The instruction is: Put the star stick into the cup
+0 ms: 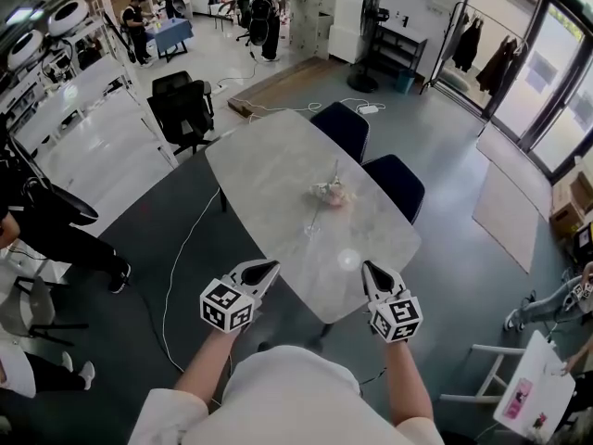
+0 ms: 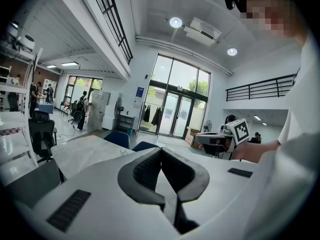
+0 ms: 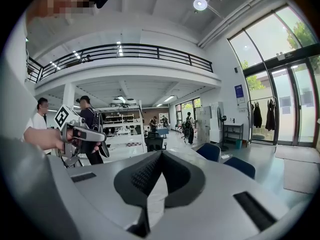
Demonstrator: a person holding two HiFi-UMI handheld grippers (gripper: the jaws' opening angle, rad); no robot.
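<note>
**Both tongs empty at the near end of the counter; task items untouched**

Head view: the left tongs [image 1: 267, 269] and the right tongs [image 1: 371, 269] are held side by side but apart, tips pointing forward at the near end of the pale marble counter [image 1: 278, 170]. Each is carried in one of the person's hands, forearms bare.

Left tongs: in the left gripper view the jaws are pressed together at the tips, with nothing between the dark pads. The right tongs show off to their right, at about the same height.

Right tongs: in the right gripper view the jaws are likewise pressed together and hold nothing.

Task items: a small pinkish cluster [image 1: 331, 193] sits on the counter well ahead of both tongs, roughly on the line between them. A thin stick rises from it. At this size I cannot tell which part is the star stick and which the cup. Neither pair of tongs touches it.

Surroundings: two dark blue chairs [image 1: 341, 128] stand at the counter's edge beyond the cluster, ahead and to the right of the right tongs. A black office chair [image 1: 181, 109] stands on the floor far ahead and to the left of the left tongs. A white cable [image 1: 185, 248] trails over the grey floor to the left of the left tongs.
</note>
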